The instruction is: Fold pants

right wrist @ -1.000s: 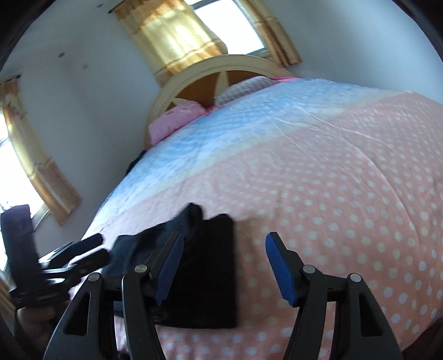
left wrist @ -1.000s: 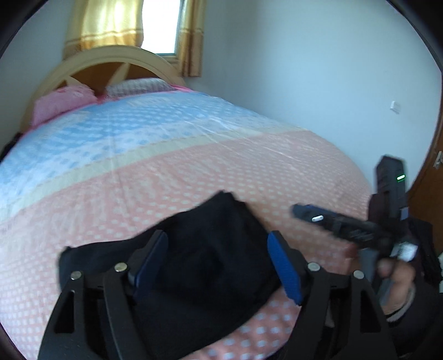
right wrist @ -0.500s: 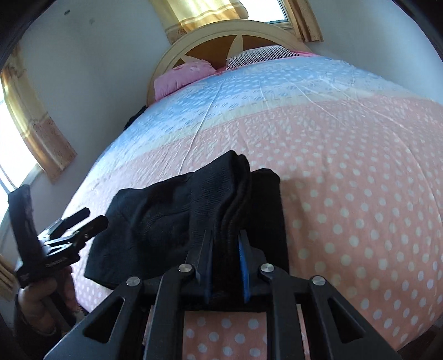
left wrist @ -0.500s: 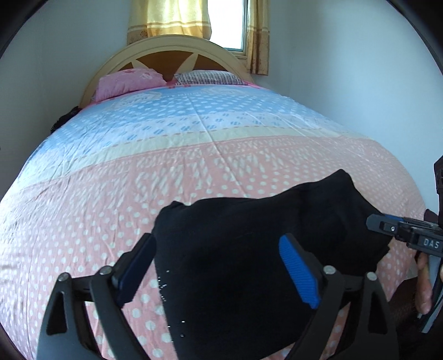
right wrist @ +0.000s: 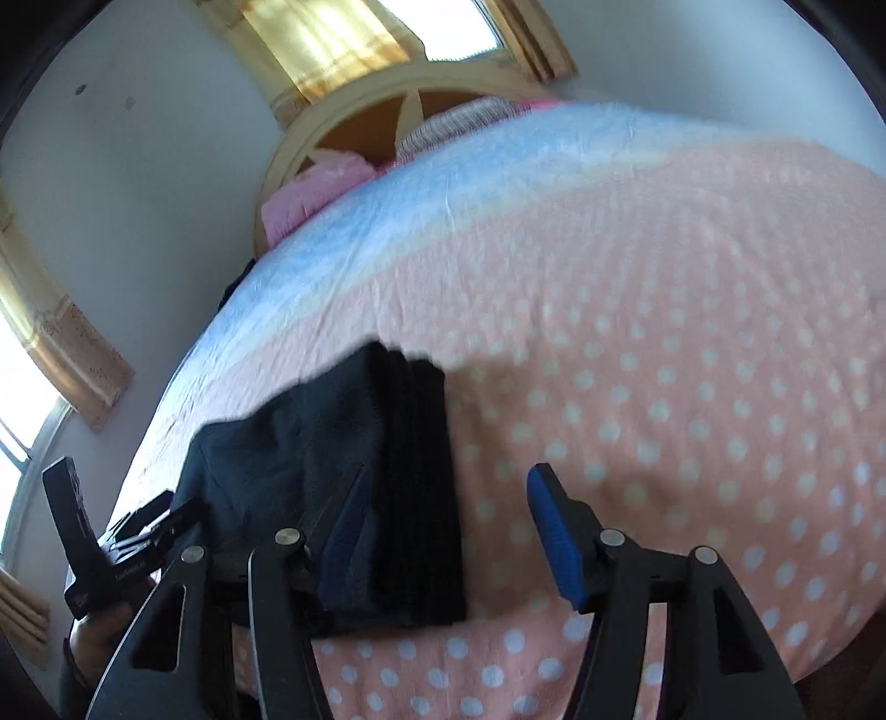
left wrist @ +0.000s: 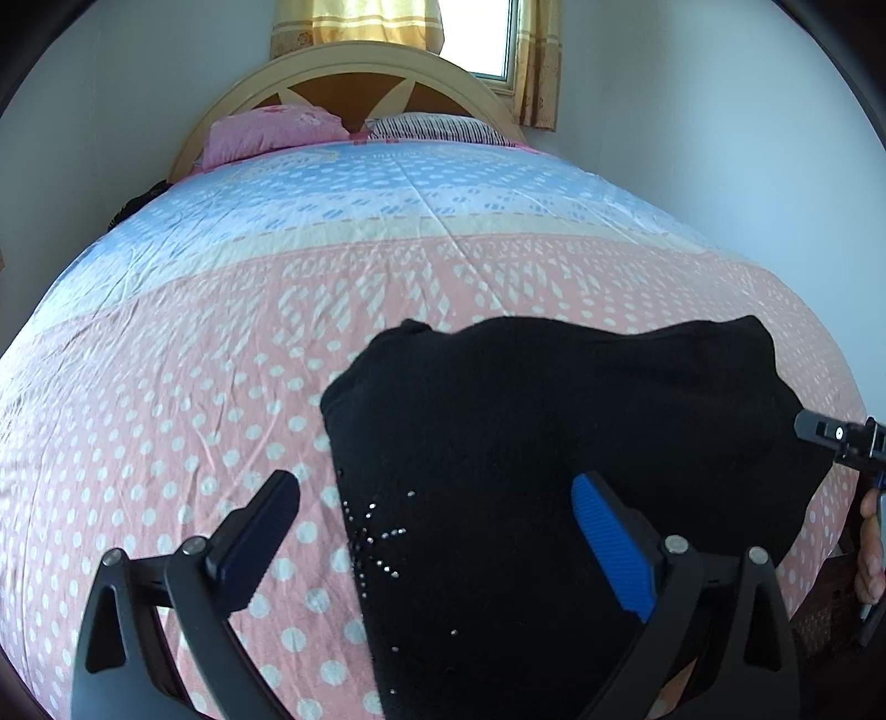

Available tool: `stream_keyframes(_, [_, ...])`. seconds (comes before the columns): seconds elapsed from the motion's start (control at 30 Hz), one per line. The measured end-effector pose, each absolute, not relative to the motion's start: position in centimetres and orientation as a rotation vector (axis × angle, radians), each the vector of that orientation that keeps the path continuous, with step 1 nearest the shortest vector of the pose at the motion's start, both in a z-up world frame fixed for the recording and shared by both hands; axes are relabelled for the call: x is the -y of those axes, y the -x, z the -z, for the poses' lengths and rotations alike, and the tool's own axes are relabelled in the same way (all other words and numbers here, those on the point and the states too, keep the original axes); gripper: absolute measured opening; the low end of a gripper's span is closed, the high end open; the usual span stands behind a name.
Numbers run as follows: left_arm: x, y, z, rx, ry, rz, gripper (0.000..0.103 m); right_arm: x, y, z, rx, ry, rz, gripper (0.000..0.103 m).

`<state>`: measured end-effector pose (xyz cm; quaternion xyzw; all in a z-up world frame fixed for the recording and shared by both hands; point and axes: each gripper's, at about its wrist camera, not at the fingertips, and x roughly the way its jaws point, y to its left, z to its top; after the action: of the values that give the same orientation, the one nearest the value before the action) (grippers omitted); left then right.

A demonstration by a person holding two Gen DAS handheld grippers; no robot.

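Note:
The black pants (left wrist: 542,443) lie folded on the pink dotted bedspread (left wrist: 194,360) near the foot of the bed; small studs glint on the fabric. My left gripper (left wrist: 437,531) is open just above their near left part, holding nothing. In the right wrist view the pants (right wrist: 354,476) show as a folded stack with layered edges on the right side. My right gripper (right wrist: 443,531) is open over the stack's right edge, empty. The right gripper's tip shows at the right edge of the left wrist view (left wrist: 836,437); the left gripper shows at the lower left of the right wrist view (right wrist: 133,537).
The bed fills both views, with a pink pillow (left wrist: 271,130), a striped pillow (left wrist: 437,128) and a curved wooden headboard (left wrist: 354,72) at the far end. Curtained windows (right wrist: 343,39) sit behind and to the left. White walls flank the bed.
My right gripper was shut on the folded edge of the pants half a second ago; it has let go, opened and drawn back. The left gripper has stayed open and shifted left over the pants.

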<state>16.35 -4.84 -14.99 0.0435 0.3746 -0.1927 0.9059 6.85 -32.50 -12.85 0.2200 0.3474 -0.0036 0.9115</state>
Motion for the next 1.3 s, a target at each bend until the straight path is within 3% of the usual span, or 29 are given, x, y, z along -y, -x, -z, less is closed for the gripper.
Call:
stream_keyframes(0.17, [4.4, -16.0, 14.4, -0.731, -0.074, 0.374, 0.101, 29.1, -8.6, 9.7, -0.62, -0.416, -0.217, 0.06])
stream_keyframes(0.37, [4.5, -16.0, 14.5, -0.729, -0.124, 0.359, 0.102, 29.7, -13.1, 14.5, -0.75, -0.458, -0.15, 0.059])
stream_keyframes(0.57, [3.6, -16.2, 14.8, -0.74, -0.105, 0.36, 0.103, 31.3, -10.8, 14.5, -0.767, -0.499, -0.091, 0.06])
stream_keyframes(0.7, [3.3, -15.9, 14.8, -0.733, -0.088, 0.359, 0.103, 29.1, -8.6, 12.7, -0.727, -0.344, -0.086, 0.06])
stream_keyframes(0.83, [3.5, -15.7, 14.7, -0.724, -0.11, 0.353, 0.103, 29.2, -8.7, 14.8, -0.827, -0.291, -0.065, 0.06])
stream_keyframes(1.3, [2.9, -16.0, 14.3, -0.726, -0.092, 0.359, 0.103, 31.6, -9.1, 15.1, -0.787, -0.426, -0.075, 0.06])
